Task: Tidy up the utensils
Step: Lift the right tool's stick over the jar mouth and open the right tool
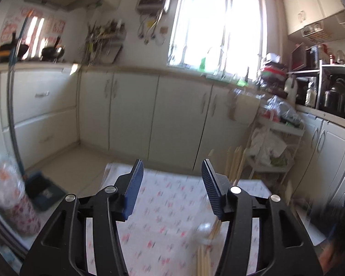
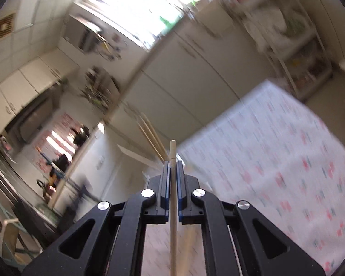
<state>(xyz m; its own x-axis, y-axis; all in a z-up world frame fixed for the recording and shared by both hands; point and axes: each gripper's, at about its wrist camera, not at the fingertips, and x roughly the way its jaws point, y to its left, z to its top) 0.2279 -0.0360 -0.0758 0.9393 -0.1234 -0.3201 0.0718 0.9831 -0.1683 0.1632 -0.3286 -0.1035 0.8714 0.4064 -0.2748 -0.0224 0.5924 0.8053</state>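
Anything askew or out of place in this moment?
The right gripper is shut on a single chopstick, while several more lie loose on the tablecloth under the open left gripper. Nothing spilled or broken.

The left gripper (image 1: 171, 179) is held with jaws apart and nothing between them; the right gripper (image 2: 173, 168) is clamped on a chopstick (image 2: 173, 207).

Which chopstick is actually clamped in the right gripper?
The pale chopstick running straight between the right gripper's shut fingers. The darker wooden chopsticks fan out beyond the tips, up-left, not pinched there.
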